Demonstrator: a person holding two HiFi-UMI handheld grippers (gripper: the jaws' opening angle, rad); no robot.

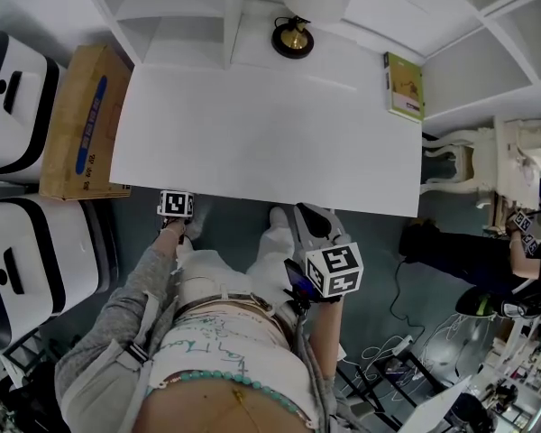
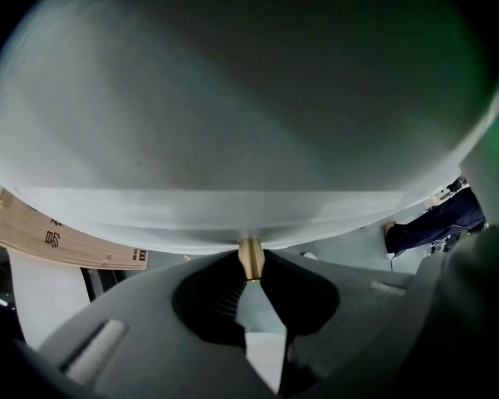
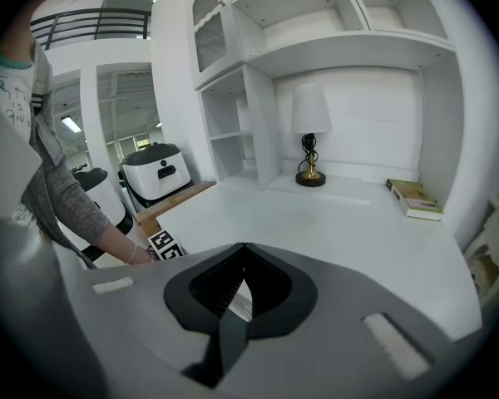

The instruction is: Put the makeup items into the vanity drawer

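- L gripper view alone: L gripper [image 2: 250, 278] jaws clamped on brass knob [image 2: 249, 254] of drawer [image 2: 233, 214], at desk [image 1: 252, 133] front edge.
- R gripper view alone: R gripper [image 3: 244, 252] jaws closed, empty.
- Head & R gripper views, not L: lamp [image 3: 309, 131], book [image 3: 416, 198] at desk rear.
- Head view alone: drawer shut; R gripper off desk, by person's waist.
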